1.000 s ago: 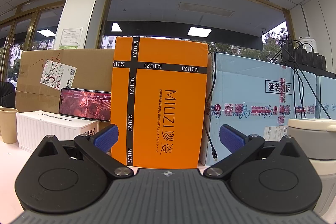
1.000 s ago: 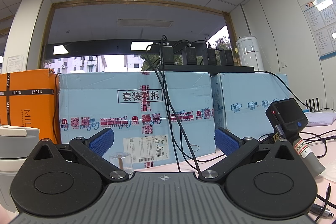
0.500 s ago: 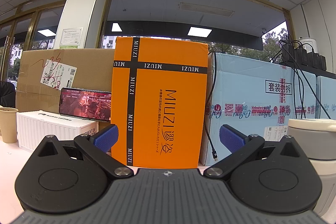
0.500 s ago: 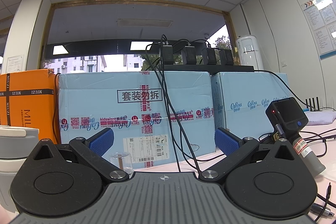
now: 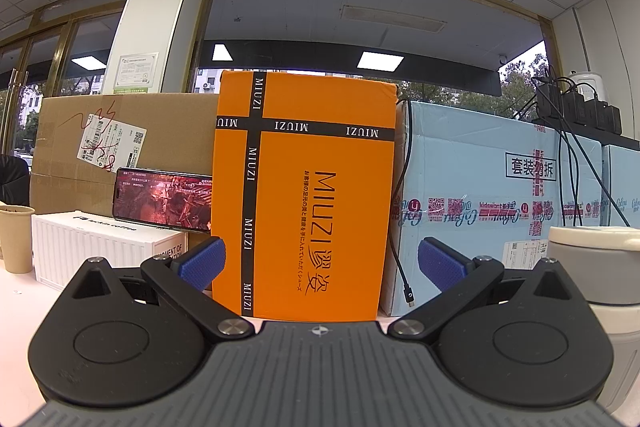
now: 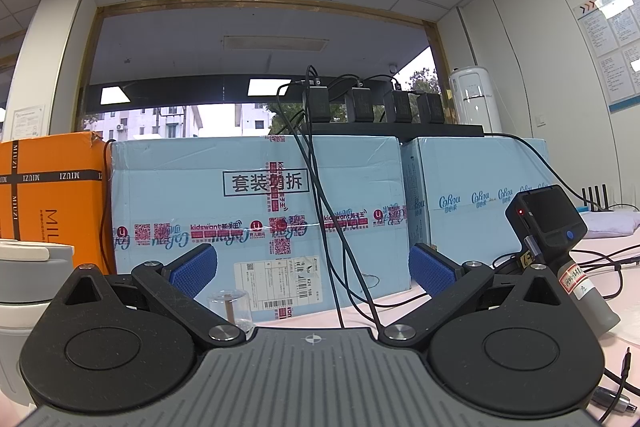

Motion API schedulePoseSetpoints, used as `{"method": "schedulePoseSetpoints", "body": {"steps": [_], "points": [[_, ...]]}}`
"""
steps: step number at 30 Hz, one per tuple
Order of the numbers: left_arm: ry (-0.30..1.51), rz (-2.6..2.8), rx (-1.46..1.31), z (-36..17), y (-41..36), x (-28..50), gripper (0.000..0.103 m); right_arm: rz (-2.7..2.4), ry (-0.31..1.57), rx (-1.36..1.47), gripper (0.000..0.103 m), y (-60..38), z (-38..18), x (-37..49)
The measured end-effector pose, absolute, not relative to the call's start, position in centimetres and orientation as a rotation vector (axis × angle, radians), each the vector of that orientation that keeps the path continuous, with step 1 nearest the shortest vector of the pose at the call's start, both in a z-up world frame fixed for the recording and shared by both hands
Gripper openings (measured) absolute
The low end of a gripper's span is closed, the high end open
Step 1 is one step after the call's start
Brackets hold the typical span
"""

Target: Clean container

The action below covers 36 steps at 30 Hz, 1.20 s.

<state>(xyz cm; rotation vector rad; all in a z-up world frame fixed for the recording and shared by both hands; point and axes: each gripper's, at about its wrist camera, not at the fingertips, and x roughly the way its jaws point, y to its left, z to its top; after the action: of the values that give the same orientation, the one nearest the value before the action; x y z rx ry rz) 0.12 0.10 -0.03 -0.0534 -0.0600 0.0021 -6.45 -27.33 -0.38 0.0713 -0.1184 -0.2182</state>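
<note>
A grey container with a cream lid [image 5: 592, 267] stands at the right edge of the left wrist view; the same container [image 6: 32, 275] shows at the left edge of the right wrist view. It sits between the two grippers. My left gripper [image 5: 320, 261] is open, with nothing between its blue pads, and faces an orange box. My right gripper [image 6: 314, 267] is open too and holds nothing. A small clear glass cup [image 6: 230, 309] stands on the table just ahead of the right gripper's left finger.
An orange MIUZI box [image 5: 304, 195], a brown carton [image 5: 120, 143], a white box [image 5: 104, 251] with a phone [image 5: 164, 199] on it, and light blue cartons [image 6: 256, 211] line the back. A paper cup [image 5: 16, 239] stands far left. A black handheld device [image 6: 556, 247] and cables [image 6: 600, 267] lie right.
</note>
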Motion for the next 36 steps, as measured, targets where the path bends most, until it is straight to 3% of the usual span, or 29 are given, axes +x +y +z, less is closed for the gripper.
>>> {"method": "schedulePoseSetpoints", "body": {"steps": [36], "points": [[-0.063,0.003,-0.046,0.05,0.11,-0.17,0.103,-0.215,-0.115,0.117,0.103,-28.12,-0.42,-6.41]]}}
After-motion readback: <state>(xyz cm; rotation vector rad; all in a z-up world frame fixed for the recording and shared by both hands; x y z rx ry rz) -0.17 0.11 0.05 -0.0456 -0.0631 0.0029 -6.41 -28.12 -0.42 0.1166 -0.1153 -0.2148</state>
